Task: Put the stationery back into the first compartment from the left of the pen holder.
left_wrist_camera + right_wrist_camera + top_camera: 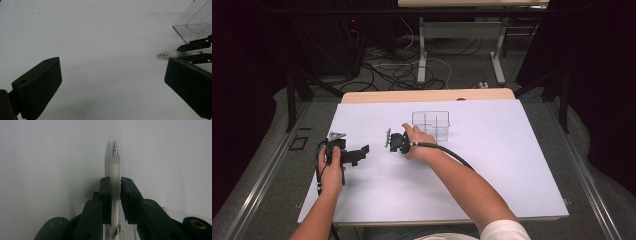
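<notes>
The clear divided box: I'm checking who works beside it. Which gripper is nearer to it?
Right. The right gripper, shut on a pen, sits just beside the clear box; the left gripper is farther off, open.

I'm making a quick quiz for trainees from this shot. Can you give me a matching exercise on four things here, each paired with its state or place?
Things:
1. left gripper
2. right gripper
3. pen
4. clear divided box

States or places:
A. stands empty on the white sheet, beyond the person's right hand
B. jaws wide apart, nothing between them
C. pinched at its frosted grip, tip sticking out past the jaws
D. jaws closed on a slim thing

Pairs: 1-B, 2-D, 3-C, 4-A
</notes>
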The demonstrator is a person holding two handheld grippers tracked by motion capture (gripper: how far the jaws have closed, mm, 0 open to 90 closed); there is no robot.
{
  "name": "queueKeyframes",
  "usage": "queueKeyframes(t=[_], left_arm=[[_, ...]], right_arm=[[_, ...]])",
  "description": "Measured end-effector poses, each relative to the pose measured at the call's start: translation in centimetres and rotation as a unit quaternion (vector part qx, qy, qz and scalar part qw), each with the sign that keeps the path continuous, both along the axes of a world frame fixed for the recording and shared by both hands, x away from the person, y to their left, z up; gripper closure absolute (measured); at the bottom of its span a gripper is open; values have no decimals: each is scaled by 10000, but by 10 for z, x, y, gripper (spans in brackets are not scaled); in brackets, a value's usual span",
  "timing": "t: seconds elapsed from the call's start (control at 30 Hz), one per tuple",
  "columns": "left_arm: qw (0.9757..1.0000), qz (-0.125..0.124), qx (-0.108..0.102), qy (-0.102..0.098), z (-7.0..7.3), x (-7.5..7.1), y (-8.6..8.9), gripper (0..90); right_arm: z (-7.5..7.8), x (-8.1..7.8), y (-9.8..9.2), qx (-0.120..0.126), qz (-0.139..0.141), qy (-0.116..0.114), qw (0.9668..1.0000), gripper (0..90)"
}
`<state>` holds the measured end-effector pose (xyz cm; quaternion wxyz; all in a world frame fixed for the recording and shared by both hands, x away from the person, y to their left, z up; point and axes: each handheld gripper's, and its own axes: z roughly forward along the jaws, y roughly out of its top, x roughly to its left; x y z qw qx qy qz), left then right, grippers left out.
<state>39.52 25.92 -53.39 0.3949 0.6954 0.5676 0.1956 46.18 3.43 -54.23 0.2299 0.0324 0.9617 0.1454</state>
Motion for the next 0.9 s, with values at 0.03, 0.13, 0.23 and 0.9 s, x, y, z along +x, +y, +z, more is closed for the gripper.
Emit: queueKeyframes(t=[0.03, 0.13, 0.23, 0.9], left_arm=[[10000, -5, -1, -2, 0, 0, 0, 12], [10000, -4, 7, 3, 0, 0, 0, 12], [10000, 11, 4, -5, -1, 0, 1, 12], [9998, -174, -56, -14, 2, 3, -8, 10]], right_arm=[[0, 0, 0, 3, -42, 22, 10000, 796], [0, -1, 0, -8, -64, 19, 10000, 796], [1, -2, 0, 61, -71, -10, 10000, 796], [34, -8, -10, 1357, -691, 278, 9879, 797]])
